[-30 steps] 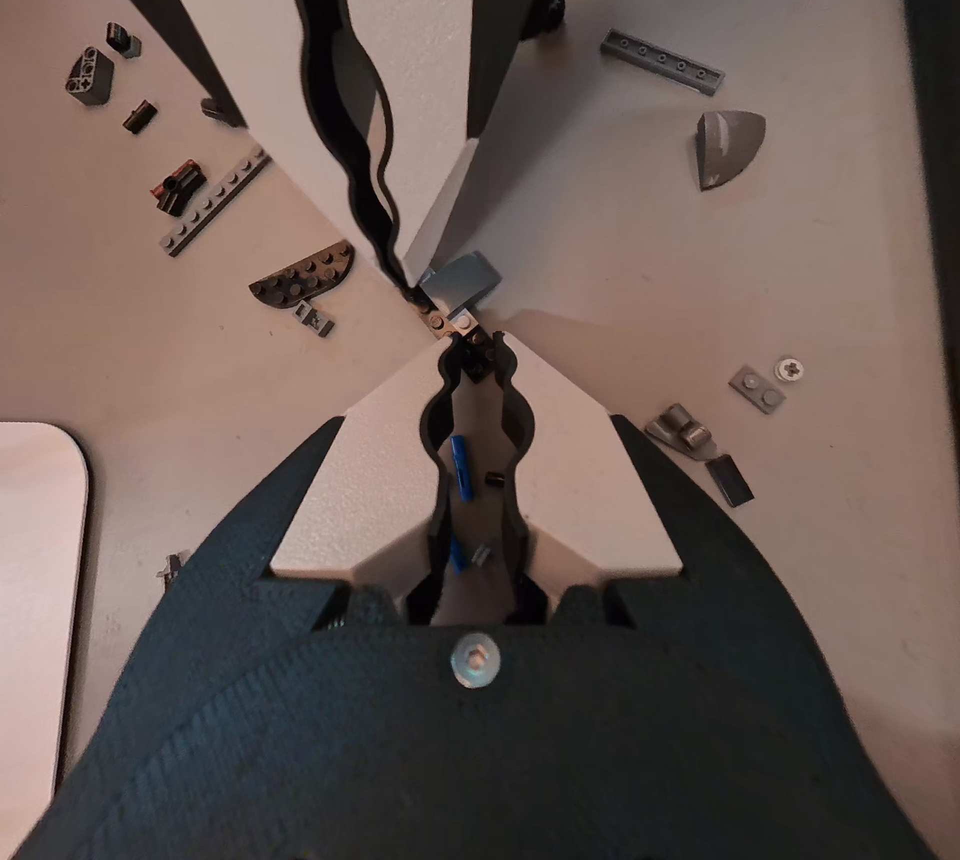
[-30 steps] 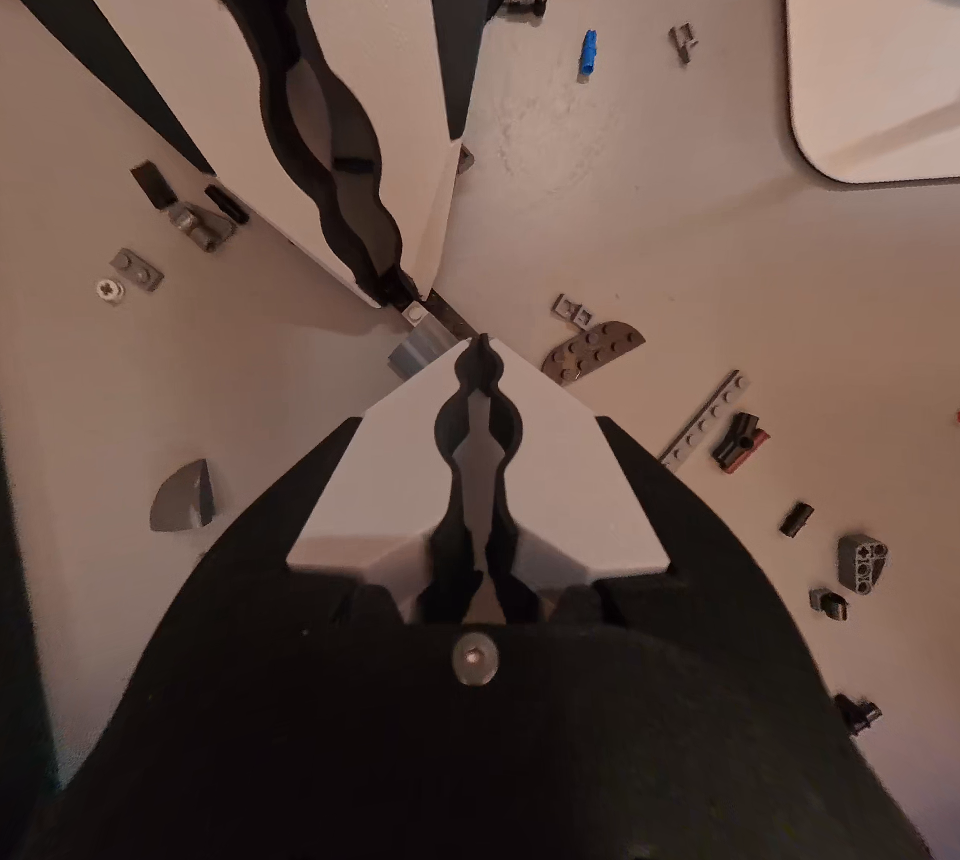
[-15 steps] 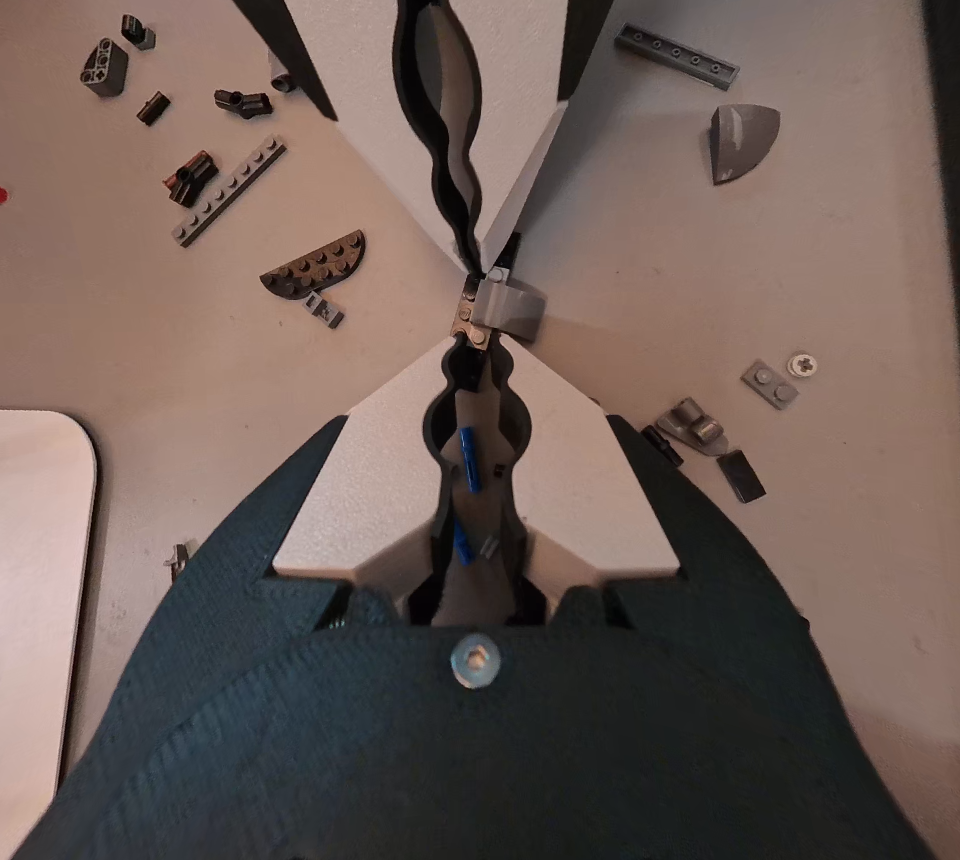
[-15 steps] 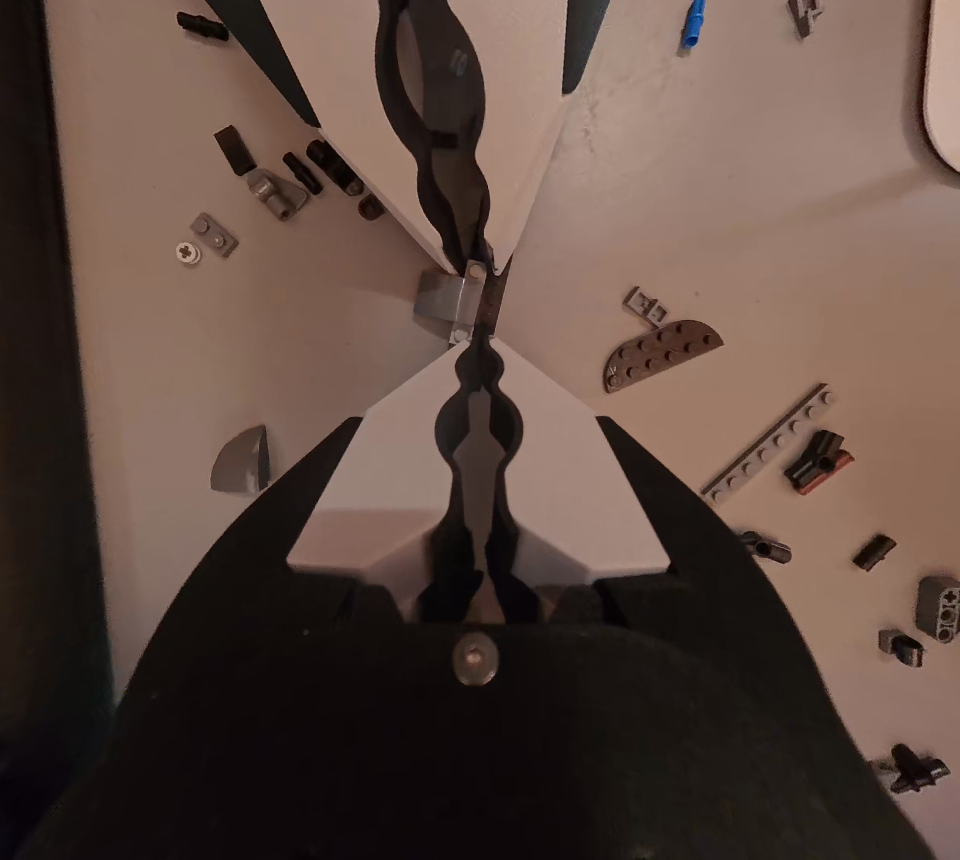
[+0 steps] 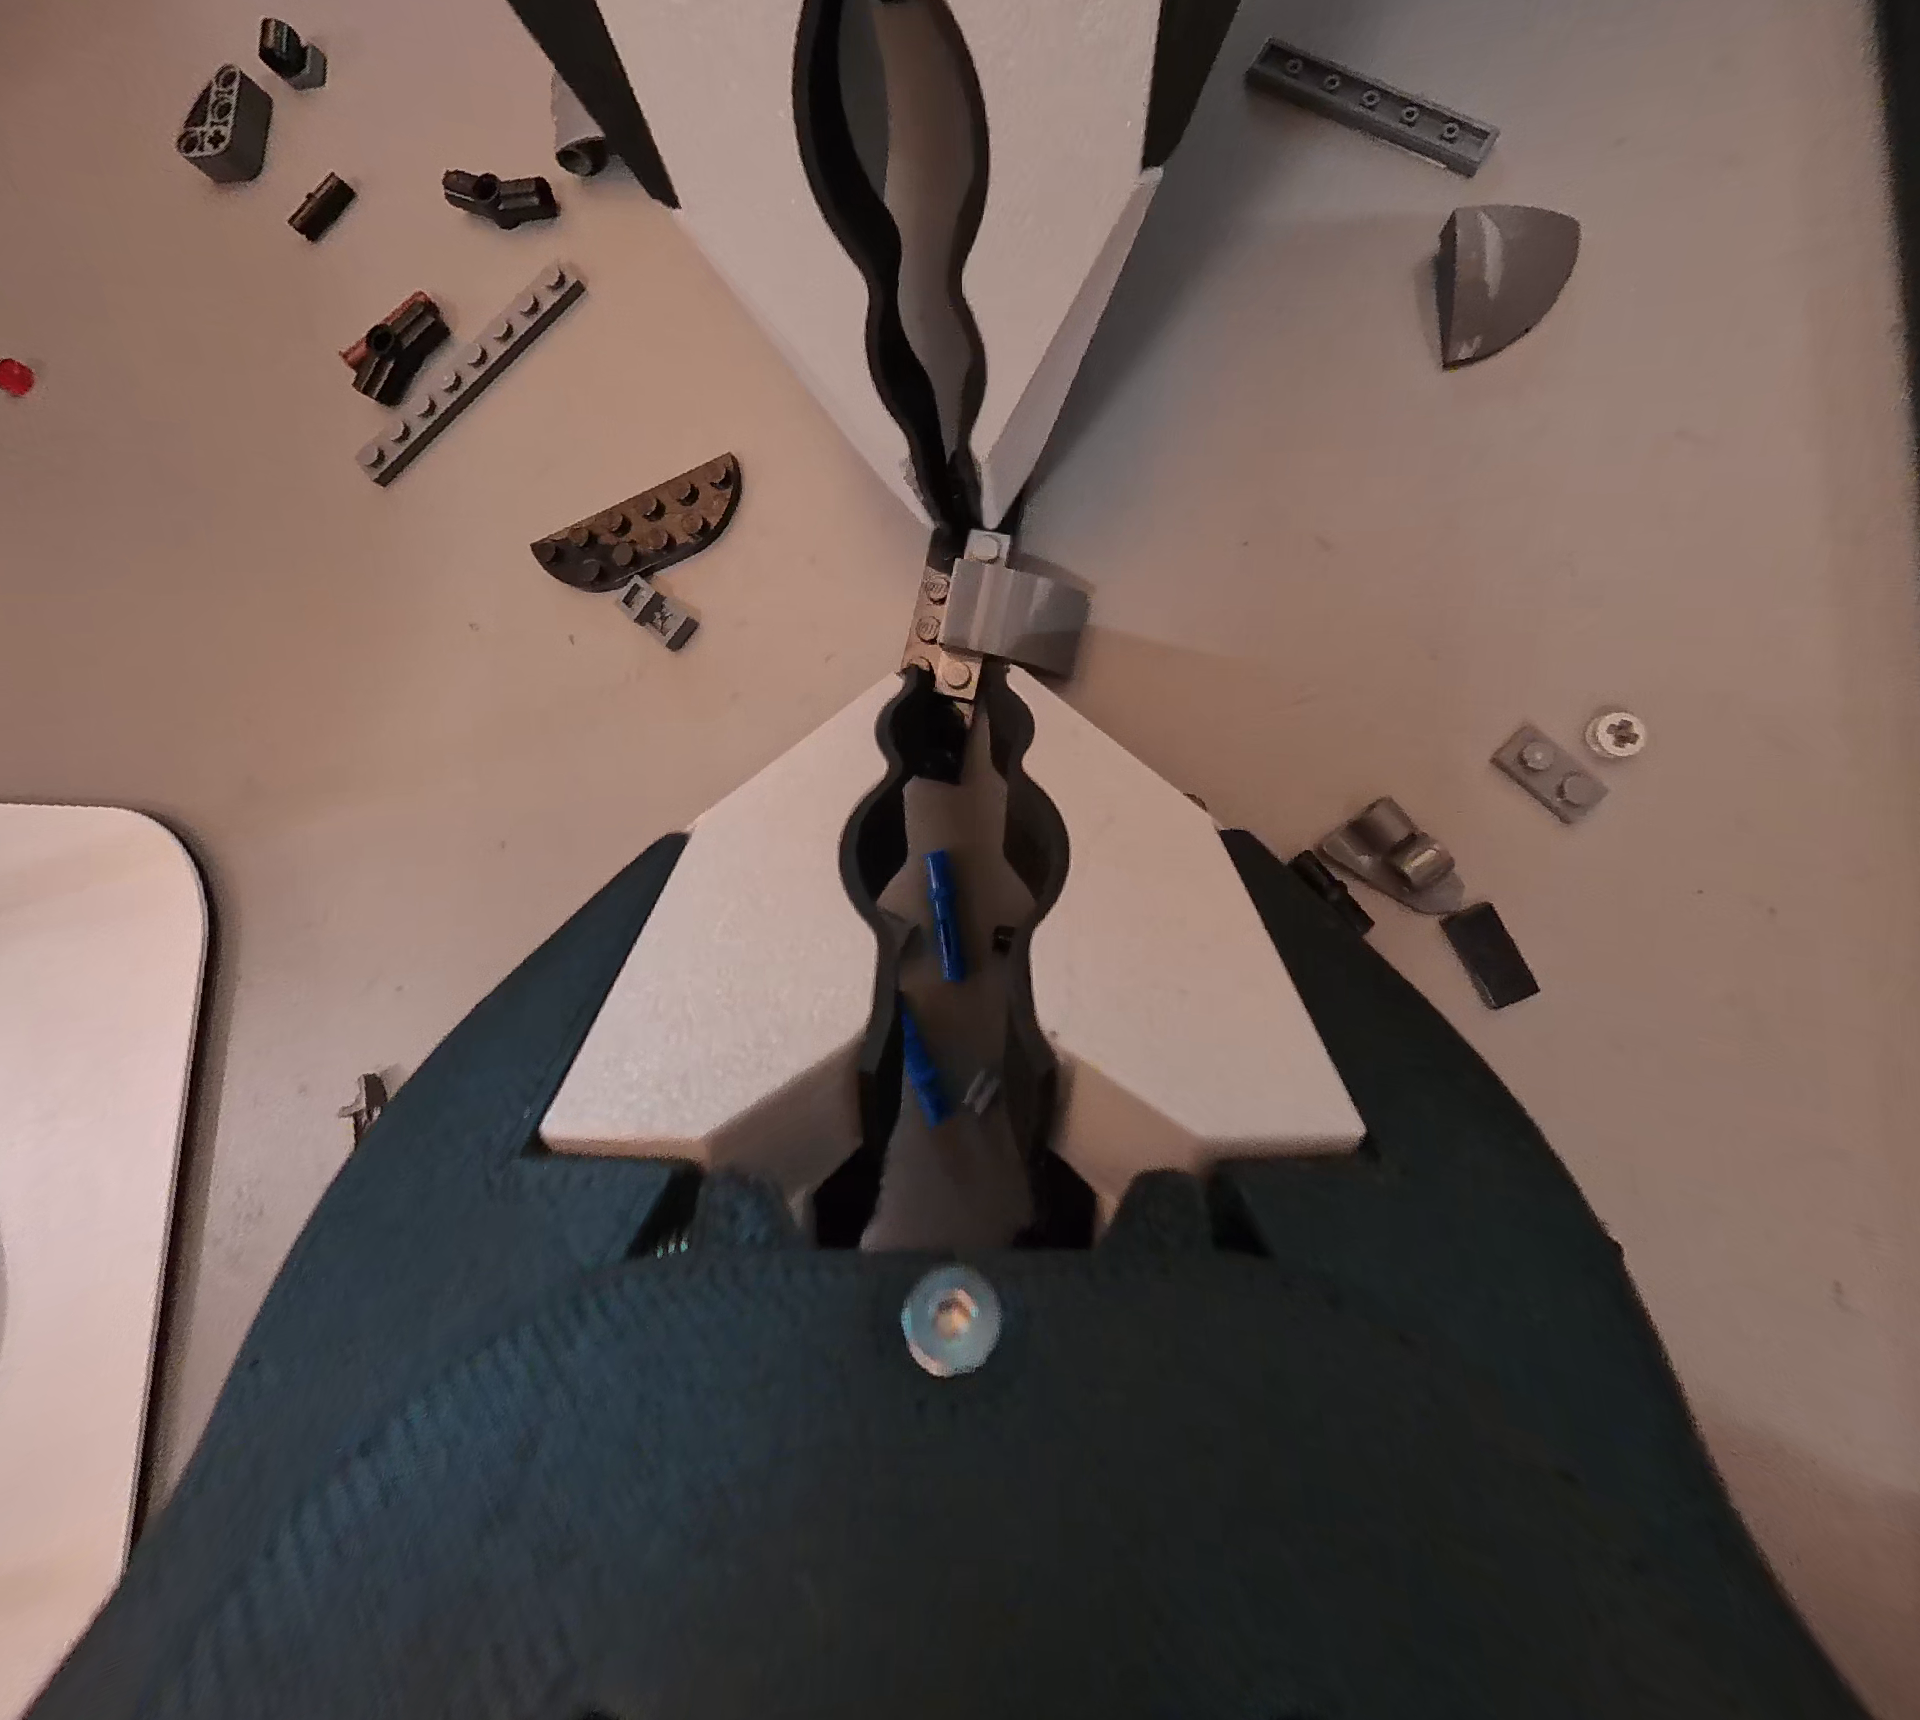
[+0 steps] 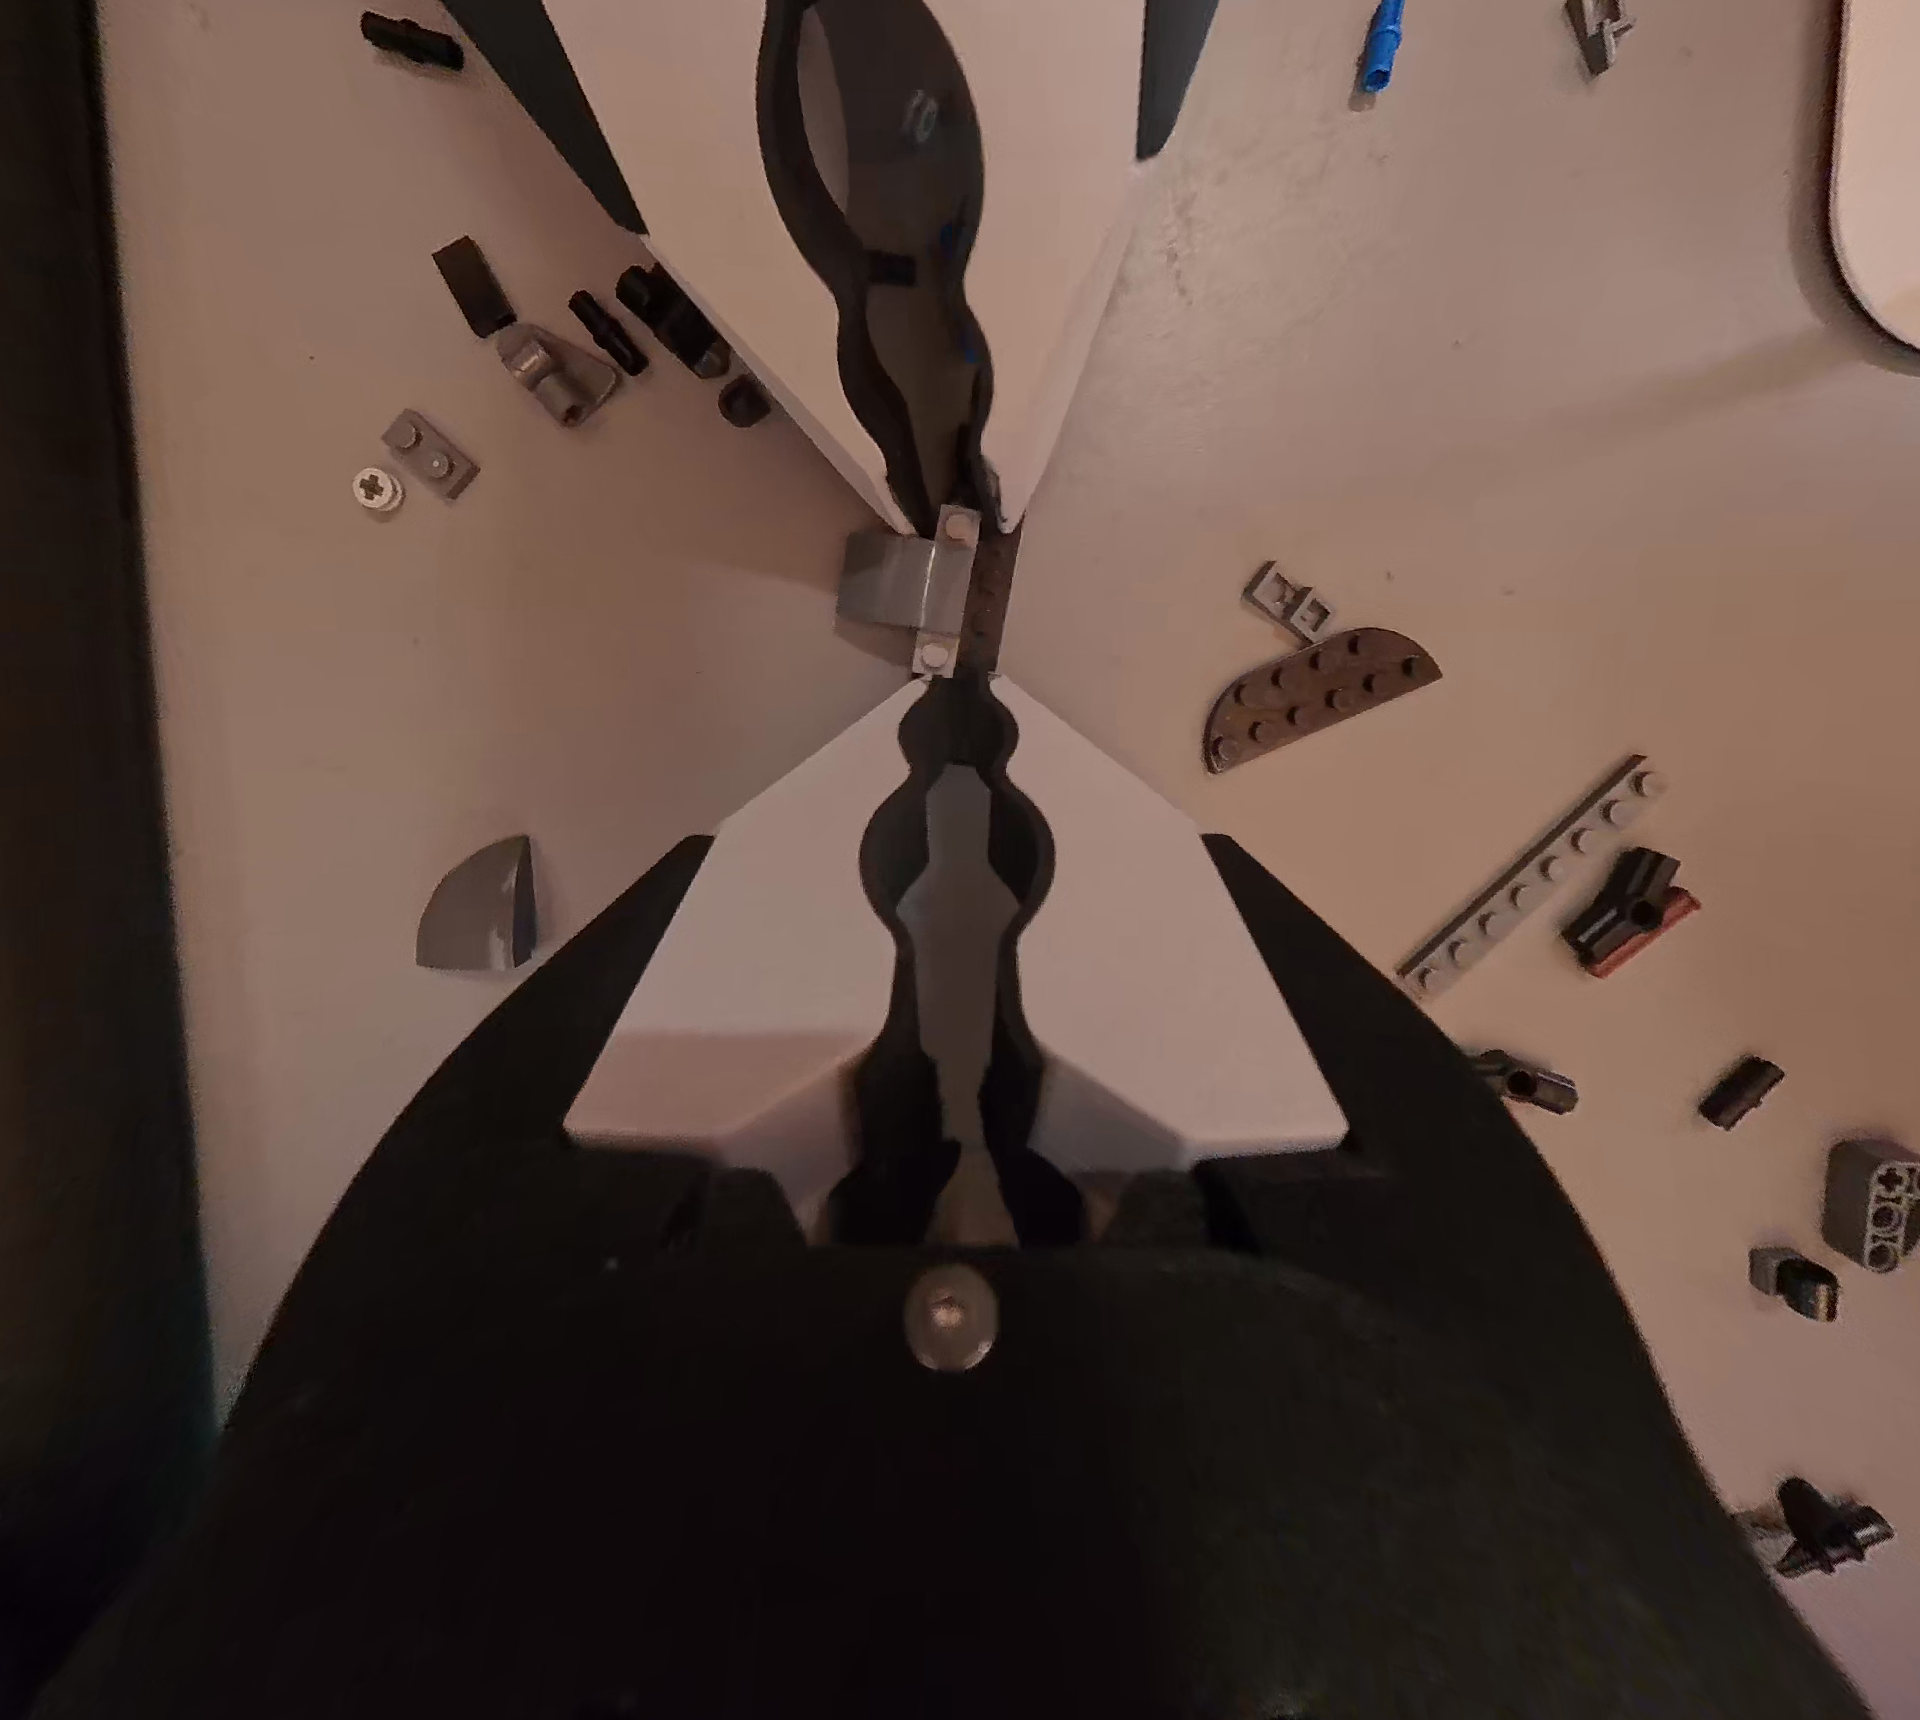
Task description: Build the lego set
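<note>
Table (image 5: pixel 1299 527): dark edge right in left view, loose parts both sides. Left gripper (image 5: pixel 951 702) and right gripper (image 6: pixel 951 685), tip to tip, each clamp an end of the grey assembly (image 5: pixel 987 616).

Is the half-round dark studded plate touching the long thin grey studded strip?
Apart. In the left wrist view bare table separates the half-round plate from the long grey strip; the right wrist view shows the same gap.

— What colour is the curved brick (image 5: pixel 1023 616)?
— Light grey, on a tan-and-grey studded plate (image 5: pixel 940 631).
— The loose pieces?
— A dark brown half-round plate (image 5: pixel 644 532), a blue pin (image 6: pixel 1382 41), a red stud (image 5: pixel 15 377).
— The surface (image 5: pixel 1299 527)?
— Plain beige. The fingers (image 5: pixel 1101 974) are white, edged black.
</note>
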